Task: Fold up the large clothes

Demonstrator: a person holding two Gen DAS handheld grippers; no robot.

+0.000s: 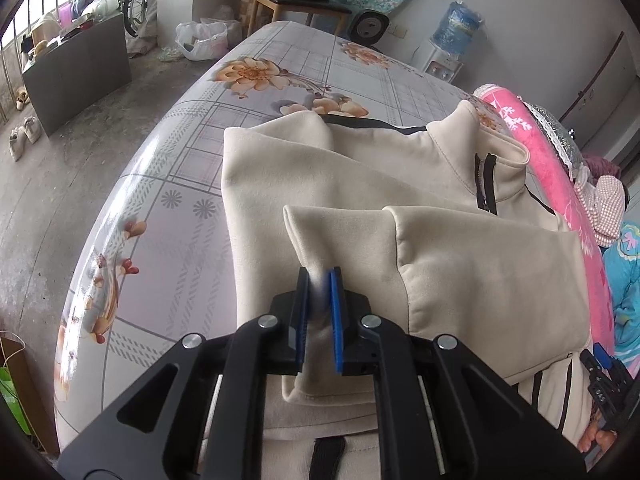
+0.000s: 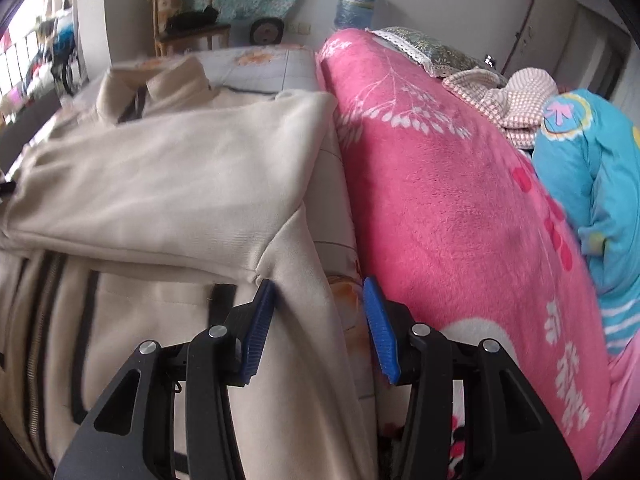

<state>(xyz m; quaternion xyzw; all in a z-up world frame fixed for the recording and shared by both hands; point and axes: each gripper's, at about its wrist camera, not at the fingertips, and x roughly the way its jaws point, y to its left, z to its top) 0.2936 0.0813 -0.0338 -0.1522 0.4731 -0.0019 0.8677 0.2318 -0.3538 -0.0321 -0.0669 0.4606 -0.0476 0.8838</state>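
A big cream jacket (image 1: 360, 184) lies spread on the bed (image 1: 168, 184), which has a grey sheet with orange flowers on it. The jacket has a stand-up collar, a dark zipper and dark stripes. Its sleeves are folded in across the body.

The left gripper (image 1: 319, 280) points down at the jacket. Its blue fingers (image 1: 335, 320) are squeezed tight on a fold of the cream sleeve end, and the cloth bunches up between them.

The right gripper (image 2: 319, 292) sits at the other side of the jacket, by the edge nearest the pink blanket (image 2: 460, 208). Its blue fingers (image 2: 380, 328) stand apart. The side edge of the jacket lies between them, and one finger looks to be against the cloth, but the picture is a bit blurry there, so I can't be sure. It does not have hold of the jacket.

The pink blanket is fluffy with white leaves on it, and it lies right beside the jacket. Past it there is a blue blanket (image 2: 592, 184) and a checked cloth (image 2: 508, 100).

Off the far end of the bed stand a wooden chair (image 1: 296, 4) and a water cooler (image 1: 452, 40) by the wall. Some shoes (image 1: 24, 132) sit on the grey floor.
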